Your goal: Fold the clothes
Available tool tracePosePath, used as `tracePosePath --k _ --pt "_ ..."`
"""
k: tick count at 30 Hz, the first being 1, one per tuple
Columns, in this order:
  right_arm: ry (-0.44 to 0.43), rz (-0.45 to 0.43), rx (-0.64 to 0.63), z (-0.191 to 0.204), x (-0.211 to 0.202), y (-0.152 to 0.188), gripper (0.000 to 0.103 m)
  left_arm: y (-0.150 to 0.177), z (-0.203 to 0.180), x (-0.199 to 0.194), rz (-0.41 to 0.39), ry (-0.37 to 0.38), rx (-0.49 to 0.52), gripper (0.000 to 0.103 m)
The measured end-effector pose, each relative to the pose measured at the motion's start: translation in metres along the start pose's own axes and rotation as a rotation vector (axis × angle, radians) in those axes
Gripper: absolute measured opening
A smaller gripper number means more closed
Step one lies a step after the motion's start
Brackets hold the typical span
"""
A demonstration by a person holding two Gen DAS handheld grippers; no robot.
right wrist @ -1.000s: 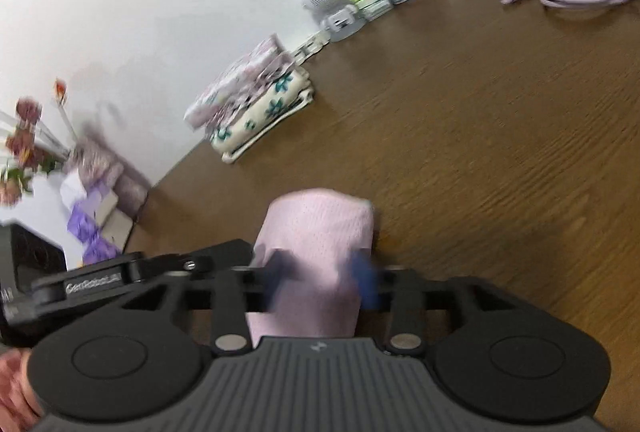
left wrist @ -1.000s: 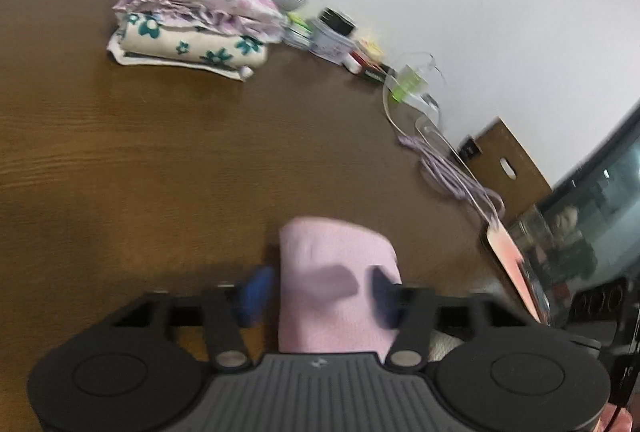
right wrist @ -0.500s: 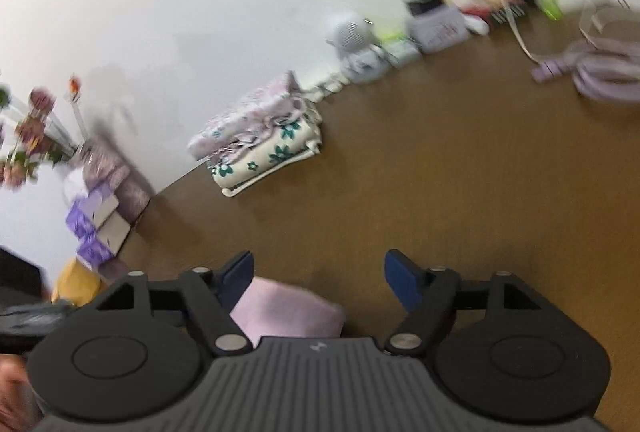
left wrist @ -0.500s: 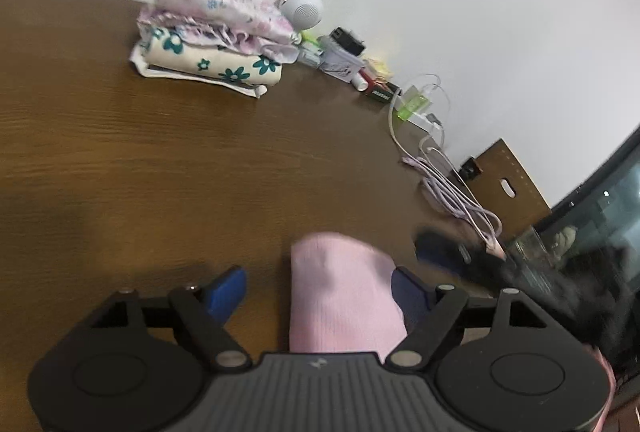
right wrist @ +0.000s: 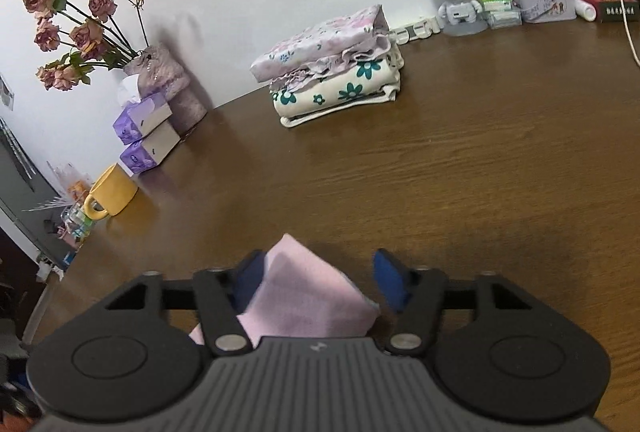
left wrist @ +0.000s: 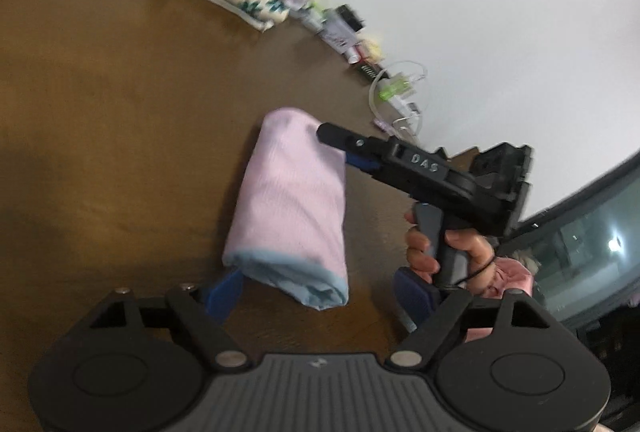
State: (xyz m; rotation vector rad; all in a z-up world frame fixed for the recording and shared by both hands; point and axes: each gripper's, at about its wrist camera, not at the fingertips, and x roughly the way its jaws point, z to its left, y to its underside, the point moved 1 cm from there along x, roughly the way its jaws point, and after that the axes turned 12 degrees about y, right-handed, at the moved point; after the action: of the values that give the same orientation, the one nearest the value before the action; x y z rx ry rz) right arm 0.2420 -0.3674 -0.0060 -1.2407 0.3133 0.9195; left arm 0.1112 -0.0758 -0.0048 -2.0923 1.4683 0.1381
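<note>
A home: wooden table [right wrist: 460, 172], dried roses [right wrist: 72, 32], tissue boxes [right wrist: 144, 136], yellow mug [right wrist: 112, 196].

we see a worktop [right wrist: 460, 168] of brown wood grain with a soft sheen. the pink cloth [left wrist: 292, 204] looks finely ribbed and matt, its edge trimmed in pale blue. the right tool [right wrist: 318, 278] is matt black plastic with ridged grey housing and silvery metal pins.

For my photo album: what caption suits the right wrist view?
Open right gripper straddling a folded pink garment on the wooden table.
</note>
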Motion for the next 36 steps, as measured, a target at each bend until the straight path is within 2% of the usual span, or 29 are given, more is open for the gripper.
tracePosePath --k 2,4,8,12,17,19,24,25,26,28,29,34,36 --pt "-0.015 0.005 0.015 -0.004 -0.001 0.002 0.038 0.002 0.004 0.006 -0.012 -0.013 -0.035 0.068" --pt "-0.029 0.003 0.028 -0.008 -0.004 0.003 0.031 0.000 0.007 0.009 -0.039 -0.022 -0.053 0.049" --pt "-0.037 -0.007 0.042 -0.013 -0.014 0.007 0.023 -0.007 0.010 0.006 -0.094 -0.049 -0.057 0.039" --pt "-0.038 -0.004 0.047 -0.015 -0.027 0.018 0.018 -0.018 0.010 0.002 -0.122 -0.095 -0.006 0.027" --pt "-0.026 0.001 0.057 -0.012 -0.043 0.035 0.018 -0.041 0.012 0.005 -0.131 -0.153 0.067 0.026" --pt "-0.023 0.002 0.055 -0.008 -0.049 0.041 0.018 -0.050 0.014 0.009 -0.126 -0.175 0.095 0.021" --pt "-0.019 0.011 0.046 0.001 -0.060 0.052 0.018 -0.059 0.018 0.011 -0.110 -0.183 0.133 0.023" --pt "-0.020 0.011 0.049 0.002 -0.063 0.054 0.019 -0.059 0.018 0.009 -0.112 -0.186 0.128 0.029" --pt "-0.017 0.006 0.053 0.001 -0.066 0.054 0.025 -0.058 0.018 0.005 -0.120 -0.188 0.122 0.035" --pt "-0.009 -0.016 0.061 -0.003 -0.072 0.054 0.036 -0.054 0.015 -0.005 -0.142 -0.190 0.118 0.058" --pt "-0.004 -0.025 0.066 -0.005 -0.074 0.053 0.040 -0.050 0.013 -0.009 -0.148 -0.195 0.118 0.061" --pt "-0.005 -0.014 0.109 -0.014 -0.061 0.043 0.044 -0.031 0.006 -0.013 -0.134 -0.180 0.107 0.063" --pt "-0.018 0.000 0.117 -0.015 -0.052 0.039 0.044 -0.029 0.005 -0.011 -0.133 -0.180 0.113 0.060"
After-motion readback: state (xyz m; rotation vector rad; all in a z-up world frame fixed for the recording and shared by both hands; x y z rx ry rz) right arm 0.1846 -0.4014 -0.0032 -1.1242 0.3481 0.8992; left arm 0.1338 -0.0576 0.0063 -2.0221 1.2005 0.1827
